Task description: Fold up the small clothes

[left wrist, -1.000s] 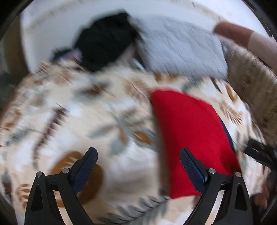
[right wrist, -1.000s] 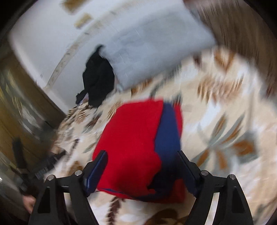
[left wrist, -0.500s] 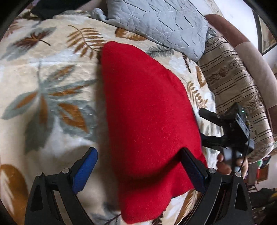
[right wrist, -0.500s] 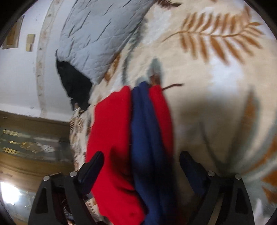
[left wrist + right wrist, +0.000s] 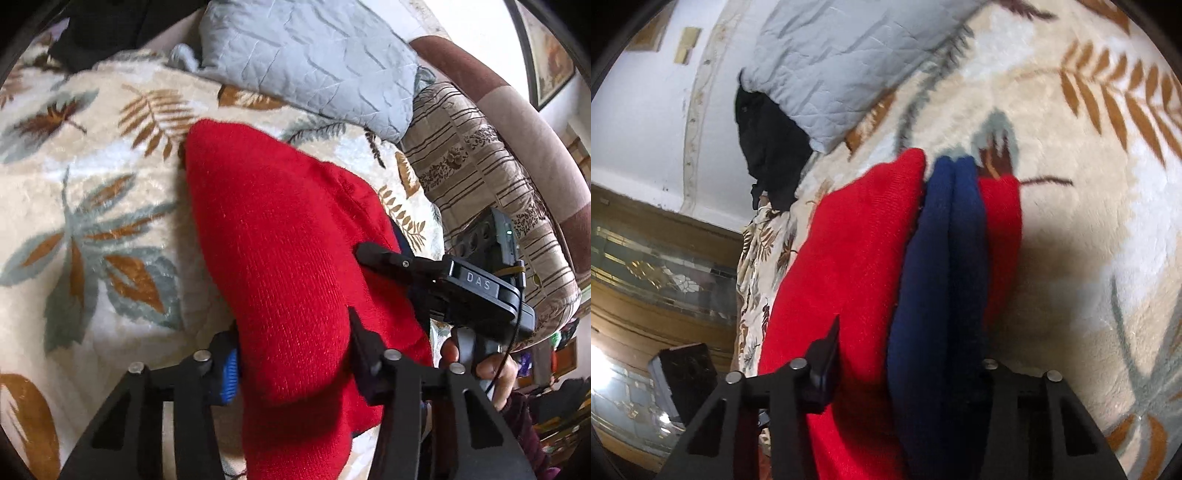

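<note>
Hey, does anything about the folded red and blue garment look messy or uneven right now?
Somewhat. In the right wrist view the red and blue garment shows uneven layers: two navy folds bulge out between the red ones. Both the left gripper and right gripper are closed on it, above the leaf-print blanket.

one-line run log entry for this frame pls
phase: fold grasp | left gripper: shut on red-and-blue garment | right gripper: shut on same garment | surface: leaf-print blanket

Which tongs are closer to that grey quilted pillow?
Neither clearly: both tongs grip the red and blue garment. The left tongs and right tongs both point toward the grey quilted pillow, beyond the garment's far end.
</note>
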`<state>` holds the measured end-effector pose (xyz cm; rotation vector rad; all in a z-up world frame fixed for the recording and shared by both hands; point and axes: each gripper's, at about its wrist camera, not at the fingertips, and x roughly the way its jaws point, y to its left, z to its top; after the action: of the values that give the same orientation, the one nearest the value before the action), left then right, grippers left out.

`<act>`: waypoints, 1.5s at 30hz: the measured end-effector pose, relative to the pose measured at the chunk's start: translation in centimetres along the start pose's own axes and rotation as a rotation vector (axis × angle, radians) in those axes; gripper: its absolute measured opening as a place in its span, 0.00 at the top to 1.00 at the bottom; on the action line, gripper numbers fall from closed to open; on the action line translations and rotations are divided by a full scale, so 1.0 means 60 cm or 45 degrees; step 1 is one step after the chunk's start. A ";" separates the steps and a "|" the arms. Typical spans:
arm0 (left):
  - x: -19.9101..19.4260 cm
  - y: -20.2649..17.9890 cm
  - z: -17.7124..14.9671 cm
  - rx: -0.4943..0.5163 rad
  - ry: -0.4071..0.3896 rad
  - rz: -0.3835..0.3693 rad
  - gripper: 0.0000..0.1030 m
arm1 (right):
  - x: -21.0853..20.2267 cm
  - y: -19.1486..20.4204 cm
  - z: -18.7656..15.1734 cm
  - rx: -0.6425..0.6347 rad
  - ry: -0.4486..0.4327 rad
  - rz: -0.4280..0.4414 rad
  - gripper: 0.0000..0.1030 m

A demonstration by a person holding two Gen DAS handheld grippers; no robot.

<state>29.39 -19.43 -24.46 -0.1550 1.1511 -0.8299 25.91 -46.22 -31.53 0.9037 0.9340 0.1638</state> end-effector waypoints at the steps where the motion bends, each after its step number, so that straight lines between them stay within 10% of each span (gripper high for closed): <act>1: -0.006 -0.003 0.000 0.011 -0.011 0.005 0.55 | -0.005 0.006 -0.002 -0.018 -0.013 0.001 0.52; 16: -0.129 0.013 -0.078 0.040 -0.129 0.249 0.53 | -0.022 0.112 -0.076 -0.231 -0.068 0.151 0.53; 21: -0.113 0.041 -0.112 0.020 -0.103 0.422 0.35 | 0.029 0.099 -0.126 -0.198 0.077 -0.052 0.43; 29: -0.231 -0.069 -0.152 0.254 -0.356 0.891 0.20 | -0.113 0.142 -0.175 -0.314 -0.182 -0.159 0.40; 36: -0.351 -0.144 -0.179 0.215 -0.566 0.966 0.17 | -0.243 0.245 -0.279 -0.559 -0.368 -0.359 0.39; 45: -0.466 -0.220 -0.236 0.193 -0.750 1.011 0.13 | -0.379 0.341 -0.379 -0.662 -0.579 -0.345 0.30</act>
<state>6.46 -6.31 -3.04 0.1741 0.5049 -0.1304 -0.10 -30.61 -8.45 0.3045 0.5384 -0.0345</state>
